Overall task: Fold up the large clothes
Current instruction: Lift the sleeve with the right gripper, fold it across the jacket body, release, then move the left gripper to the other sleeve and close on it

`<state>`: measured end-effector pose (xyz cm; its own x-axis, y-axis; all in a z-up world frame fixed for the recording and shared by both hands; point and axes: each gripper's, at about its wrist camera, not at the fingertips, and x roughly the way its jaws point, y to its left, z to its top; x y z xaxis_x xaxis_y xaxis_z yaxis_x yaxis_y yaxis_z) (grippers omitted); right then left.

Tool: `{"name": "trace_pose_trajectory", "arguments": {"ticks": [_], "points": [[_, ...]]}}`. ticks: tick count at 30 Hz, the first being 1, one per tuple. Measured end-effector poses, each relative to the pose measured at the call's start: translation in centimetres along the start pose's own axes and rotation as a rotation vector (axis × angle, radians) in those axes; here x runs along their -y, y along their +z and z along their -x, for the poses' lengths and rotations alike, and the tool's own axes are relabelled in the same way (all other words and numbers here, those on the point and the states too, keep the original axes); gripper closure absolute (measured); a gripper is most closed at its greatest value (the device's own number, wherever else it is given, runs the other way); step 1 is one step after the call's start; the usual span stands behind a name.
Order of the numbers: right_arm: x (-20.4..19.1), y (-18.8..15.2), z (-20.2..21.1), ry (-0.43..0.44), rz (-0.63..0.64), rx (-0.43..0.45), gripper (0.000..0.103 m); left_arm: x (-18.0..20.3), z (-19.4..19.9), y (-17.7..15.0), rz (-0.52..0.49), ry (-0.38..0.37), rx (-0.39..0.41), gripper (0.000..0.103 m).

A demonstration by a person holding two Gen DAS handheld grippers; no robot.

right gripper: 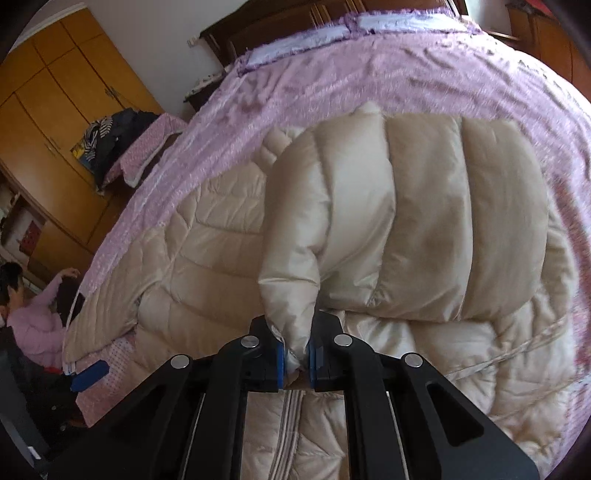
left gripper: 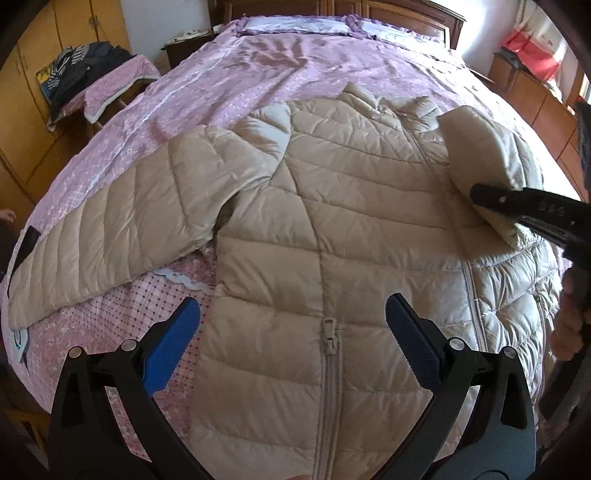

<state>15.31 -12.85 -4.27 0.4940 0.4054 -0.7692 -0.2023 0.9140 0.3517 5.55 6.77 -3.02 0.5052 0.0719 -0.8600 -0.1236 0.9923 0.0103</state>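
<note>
The beige quilted puffer jacket (left gripper: pixel 332 206) lay zipped on the pink bed (left gripper: pixel 229 74); the right tool (right gripper: pixel 296 354) pinched its sleeve (right gripper: pixel 406 221), while the left tool (left gripper: pixel 291 328) gaped wide, empty.

Left wrist view: sits behind the left gripper (left gripper: pixel 291 317), tilted steeply down, facing along the bed (left gripper: pixel 229 74) toward the headboard (left gripper: pixel 406 11); the beige down jacket (left gripper: pixel 332 206) lies close below the fingers.

Right wrist view: behind the right gripper (right gripper: pixel 295 347), same heading, nearer the fabric; the jacket sleeve (right gripper: pixel 406 214) fills the space just ahead.

Shared: jacket, bed, headboard, wardrobe (left gripper: pixel 48 33) off to the left of both tools.
</note>
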Motion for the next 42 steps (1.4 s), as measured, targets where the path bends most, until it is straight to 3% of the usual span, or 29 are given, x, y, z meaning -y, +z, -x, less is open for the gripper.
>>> {"name": "trace_pose_trajectory", "arguments": {"ticks": [2,4,9,11,13,15,22,28,35,42], "points": [[-0.1,-0.2,-0.3,-0.006,0.006,0.008,0.088,-0.2,0.0,-0.2,0.003,0.002,0.0,0.003],[-0.2,-0.3,-0.3,0.02,0.011,0.01,0.062,-0.5,0.0,-0.3,0.007,0.005,0.0,0.003],[-0.6,-0.4,-0.2,0.022,0.019,0.011,0.06,-1.2,0.0,-0.5,0.027,0.009,-0.001,0.003],[-0.5,-0.5,0.0,0.03,0.002,0.011,0.055,-1.3,0.1,-0.6,0.029,0.008,0.001,0.003],[-0.6,-0.7,0.8,0.063,-0.011,0.037,0.027,-1.3,0.3,-0.6,0.028,0.006,0.005,0.003],[-0.9,-0.9,1.7,0.062,-0.001,0.064,0.023,-1.2,0.4,-0.7,0.024,0.002,0.009,0.003],[-0.2,-1.7,6.0,0.039,-0.01,0.112,0.021,0.1,1.6,-0.8,0.012,-0.017,0.033,0.003],[2.7,-2.6,9.0,-0.109,-0.03,0.127,0.019,2.4,2.7,-0.1,-0.033,-0.051,0.056,0.003],[8.0,-3.9,11.5,-0.266,-0.101,0.145,0.018,7.4,3.4,1.2,-0.149,-0.132,0.07,0.003],[12.4,-5.3,12.9,-0.307,-0.193,0.141,0.018,13.8,3.4,2.7,-0.275,-0.207,0.082,0.003]]}}
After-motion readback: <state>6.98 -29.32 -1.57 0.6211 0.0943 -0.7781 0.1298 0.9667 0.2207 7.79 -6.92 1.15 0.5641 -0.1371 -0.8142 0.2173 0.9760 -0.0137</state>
